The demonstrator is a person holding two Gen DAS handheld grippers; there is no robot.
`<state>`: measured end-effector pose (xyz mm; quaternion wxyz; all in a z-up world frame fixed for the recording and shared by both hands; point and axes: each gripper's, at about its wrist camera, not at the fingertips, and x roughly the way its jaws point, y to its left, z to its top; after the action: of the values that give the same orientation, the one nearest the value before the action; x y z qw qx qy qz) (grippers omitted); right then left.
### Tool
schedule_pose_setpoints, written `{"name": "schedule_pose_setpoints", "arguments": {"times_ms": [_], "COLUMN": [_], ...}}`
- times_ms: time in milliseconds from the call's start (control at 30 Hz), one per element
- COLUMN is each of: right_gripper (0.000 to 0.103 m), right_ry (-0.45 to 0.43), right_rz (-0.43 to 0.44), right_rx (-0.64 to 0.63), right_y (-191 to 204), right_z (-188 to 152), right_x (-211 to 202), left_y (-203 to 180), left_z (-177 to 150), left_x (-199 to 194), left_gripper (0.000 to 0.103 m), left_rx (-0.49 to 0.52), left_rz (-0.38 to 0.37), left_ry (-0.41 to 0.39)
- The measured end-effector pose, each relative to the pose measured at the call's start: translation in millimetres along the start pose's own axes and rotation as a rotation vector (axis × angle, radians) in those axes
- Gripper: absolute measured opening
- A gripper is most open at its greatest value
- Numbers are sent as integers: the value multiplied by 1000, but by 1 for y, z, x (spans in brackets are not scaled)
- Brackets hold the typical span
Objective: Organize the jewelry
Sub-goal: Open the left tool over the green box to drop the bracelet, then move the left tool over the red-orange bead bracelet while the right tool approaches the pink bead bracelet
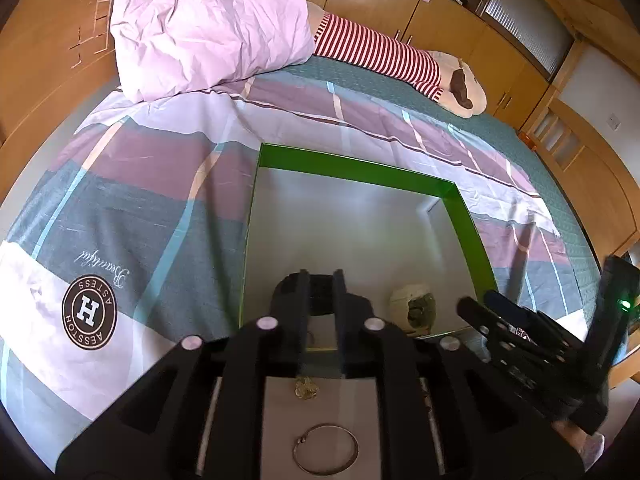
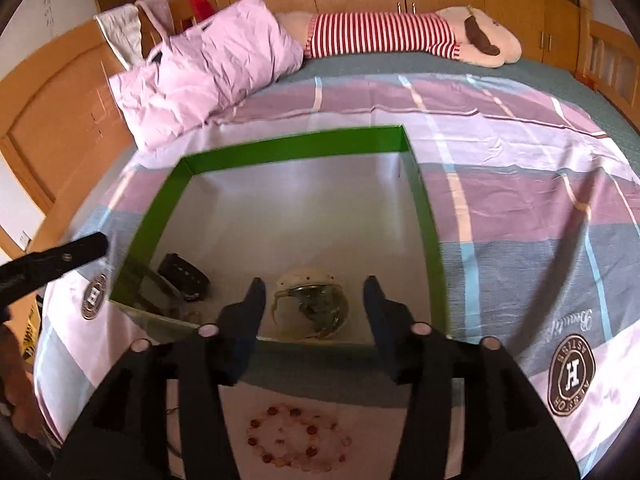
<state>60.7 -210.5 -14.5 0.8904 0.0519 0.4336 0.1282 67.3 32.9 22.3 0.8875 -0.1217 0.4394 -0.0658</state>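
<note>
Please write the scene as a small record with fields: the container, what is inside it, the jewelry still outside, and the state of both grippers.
container: green box, open, on the bedsheet
inside box: black band; pale round piece
outside, near edge: silver bangle, small gold piece, red bead bracelet
left gripper: open, over the box, holding nothing
right gripper: open, empty

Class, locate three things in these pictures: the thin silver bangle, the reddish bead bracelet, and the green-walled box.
Thin silver bangle (image 1: 325, 449): left wrist view, centre of its ring.
Reddish bead bracelet (image 2: 297, 438): right wrist view, middle of the bead loop.
Green-walled box (image 2: 296, 145): right wrist view, far wall.
</note>
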Motion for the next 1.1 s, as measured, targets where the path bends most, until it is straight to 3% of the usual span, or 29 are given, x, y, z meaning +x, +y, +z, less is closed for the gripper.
{"name": "schedule_pose_setpoints", "arguments": {"times_ms": [67,200,300,367,467,567,633,767,867,1100], "right_gripper": [52,52,50,39,31,7,7,7,7,7], "right_ry": [4,30,100,169,237,237,200,128,105,177], "right_rz": [33,99,52,-5,0,5,43,44,30,-50], "right_rx": [-16,-55,-80,-104,-123,-152,-158,-131,-96,-44], "right_y": [0,-3,-9,-7,-2,5,8,4,-10,-28], "right_z": [-6,-38,-68,-80,-90,-89,-85,-73,-67,-71], "right_x": [-12,-27,-11,7,26,23,11,-9,-16,4], "left_y": [0,-4,-14,-19,-18,-14,-13,-27,-43,-80], "left_z": [-1,-12,-32,-42,-54,-60,-63,-71,-81,-107], "left_x": [-1,-6,-1,9,29,43,46,45,51,73], "left_gripper": [28,31,38,40,42,47,48,57,58,58], "left_rx": [-8,9,60,91,92,75,77,132,189,341], "left_rz": [-6,-25,1,32,74,94,84,56,49,90], "left_ry": [10,74,153,203,289,341,352,348,352,358]}}
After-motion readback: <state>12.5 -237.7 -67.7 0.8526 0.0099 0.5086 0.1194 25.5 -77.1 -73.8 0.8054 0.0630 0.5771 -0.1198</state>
